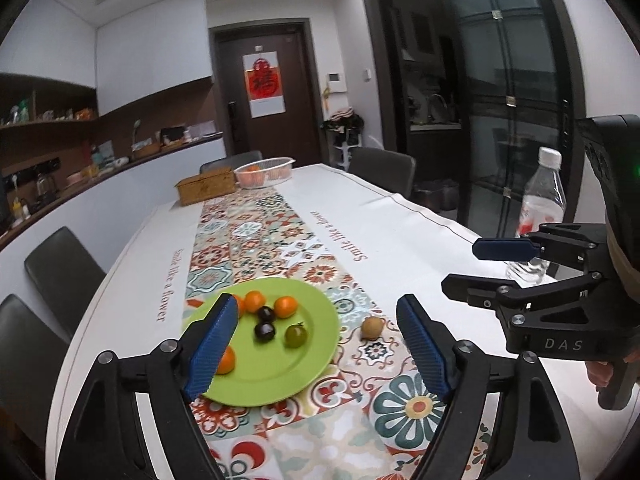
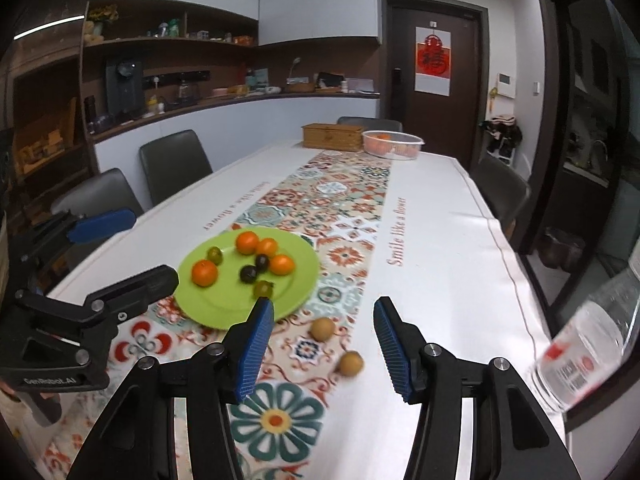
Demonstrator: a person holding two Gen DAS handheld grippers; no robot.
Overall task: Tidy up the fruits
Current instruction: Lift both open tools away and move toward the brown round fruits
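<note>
Hovering wide open and empty, the right claw [image 2: 324, 340] is lining up on two small round brown fruits [image 2: 323, 329] lying off the round green plate [image 2: 224, 312], at its 5 o'clock. The left claw [image 1: 316, 344] is waiting agape, empty too.

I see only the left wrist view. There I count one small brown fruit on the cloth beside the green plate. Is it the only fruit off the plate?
Observer: No. The right wrist view shows two off the green plate: a first brown fruit near its rim and a second brown fruit closer to the right tongs.
Operator: I see one green tomato on the plate. Correct?
Observer: Two. The first green tomato sits at the near rim. The second green tomato is on the plate's left side, missing from your view.
</note>
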